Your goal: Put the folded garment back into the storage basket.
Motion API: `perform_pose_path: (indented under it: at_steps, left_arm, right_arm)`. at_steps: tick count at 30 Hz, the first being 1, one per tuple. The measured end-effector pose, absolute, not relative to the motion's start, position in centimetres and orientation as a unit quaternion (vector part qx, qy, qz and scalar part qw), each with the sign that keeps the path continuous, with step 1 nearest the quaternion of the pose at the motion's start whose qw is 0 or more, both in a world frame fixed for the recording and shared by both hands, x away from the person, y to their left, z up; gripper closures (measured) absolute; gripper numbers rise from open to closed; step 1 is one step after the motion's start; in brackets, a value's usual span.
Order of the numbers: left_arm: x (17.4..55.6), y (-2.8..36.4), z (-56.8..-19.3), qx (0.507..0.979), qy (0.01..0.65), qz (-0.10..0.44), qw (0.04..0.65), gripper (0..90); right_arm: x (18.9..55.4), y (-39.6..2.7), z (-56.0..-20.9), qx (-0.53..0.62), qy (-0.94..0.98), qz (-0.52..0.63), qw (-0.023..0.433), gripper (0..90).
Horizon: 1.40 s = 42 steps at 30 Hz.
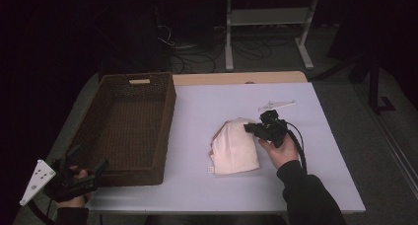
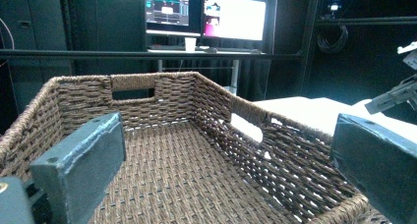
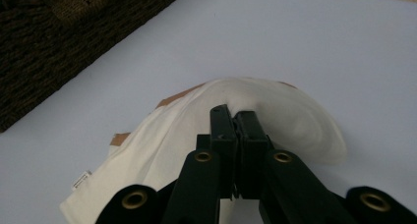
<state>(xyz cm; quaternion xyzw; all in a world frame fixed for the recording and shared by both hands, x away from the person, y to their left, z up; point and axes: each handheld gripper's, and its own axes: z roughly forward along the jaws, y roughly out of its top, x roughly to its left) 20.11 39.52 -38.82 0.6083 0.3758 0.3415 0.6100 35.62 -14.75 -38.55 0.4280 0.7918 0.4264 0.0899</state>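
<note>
Evidently we are at the pick-up: our right tongs [image 3: 235, 117] are pinched tight on a fold of the white cloth [image 1: 235, 147], which lies on the worktop [image 1: 197, 111] right of the wicker basket [image 1: 125, 131]. Our left tongs [image 2: 226, 165] gape wide, holding nothing, at the basket's near edge. Next we likely carry the cloth to the basket, keeping the pinch. The brown layer beneath the cloth is hard to identify.

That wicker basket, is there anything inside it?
No. The basket shows a bare woven floor. The white cloth lies outside on the table, pinched by the right gripper.
</note>
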Motion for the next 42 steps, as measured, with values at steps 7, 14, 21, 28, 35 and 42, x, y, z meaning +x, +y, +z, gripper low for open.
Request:
perform_pose_path:
  at_steps: [7,14,21,28,35,42]
  left_arm:
    - [20.1,39.5,-38.8,0.607,0.376,0.342,0.611,0.0]
    - [20.1,39.5,-38.8,0.608,0.377,0.342,0.610,0.0]
    - [20.0,39.5,-38.8,0.609,0.377,0.345,0.607,0.0]
    - [19.9,39.5,-38.8,0.609,0.376,0.347,0.606,0.0]
    - [19.8,39.6,-38.8,0.607,0.375,0.345,0.610,0.0]
    - [19.8,39.6,-38.8,0.606,0.376,0.345,0.611,0.0]
  right_arm:
    - [35.6,-15.3,-37.6,0.429,0.787,0.434,0.093,86.7]
    - [35.7,-15.5,-36.3,0.425,0.785,0.440,0.097,86.7]
    - [35.8,-15.5,-34.8,0.416,0.786,0.447,0.099,86.7]
    - [36.0,-15.6,-33.5,0.409,0.784,0.457,0.098,86.6]
    - [36.4,-15.6,-32.1,0.401,0.785,0.462,0.101,86.6]
    - [36.4,-15.7,-31.0,0.401,0.778,0.472,0.105,86.6]
